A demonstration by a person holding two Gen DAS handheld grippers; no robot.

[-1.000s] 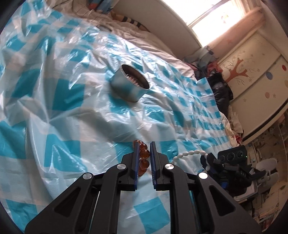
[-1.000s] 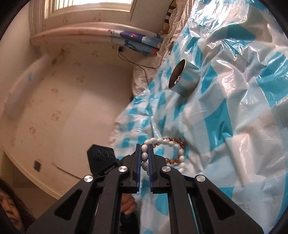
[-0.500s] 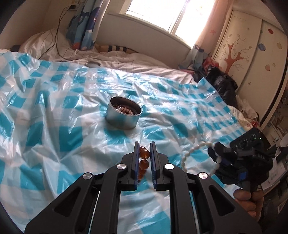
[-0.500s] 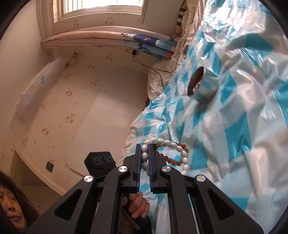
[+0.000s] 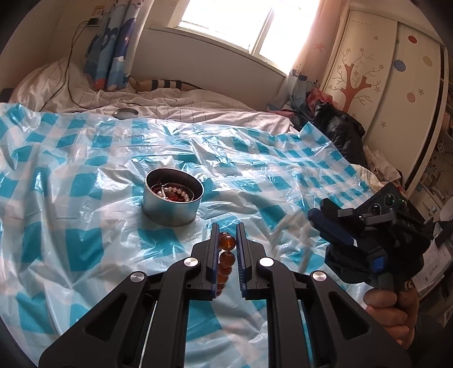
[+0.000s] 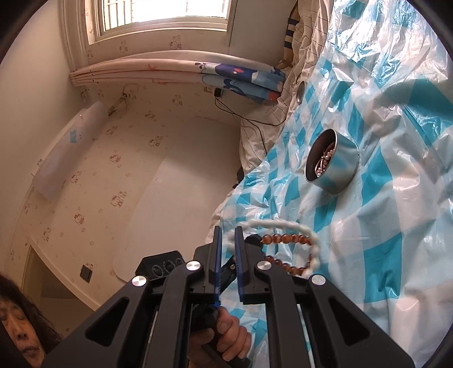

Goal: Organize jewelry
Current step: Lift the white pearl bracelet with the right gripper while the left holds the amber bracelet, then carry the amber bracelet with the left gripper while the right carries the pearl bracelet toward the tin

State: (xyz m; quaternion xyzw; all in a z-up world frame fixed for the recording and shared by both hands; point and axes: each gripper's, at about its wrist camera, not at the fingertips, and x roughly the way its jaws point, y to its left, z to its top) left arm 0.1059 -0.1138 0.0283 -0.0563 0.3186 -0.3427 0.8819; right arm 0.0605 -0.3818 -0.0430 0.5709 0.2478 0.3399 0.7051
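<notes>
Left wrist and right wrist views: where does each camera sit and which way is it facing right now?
Left wrist: on the left gripper, looking across the checkered sheet to the tin and window; its jaws clamp the amber bracelet; right gripper and right hand show at right.
Right wrist: on the right gripper, rolled sideways, facing the wall and tin; its jaws, just eased open slightly, have the white bracelet between them; left hand shows below.
Shared: tin, sheet, amber bracelet.
</notes>
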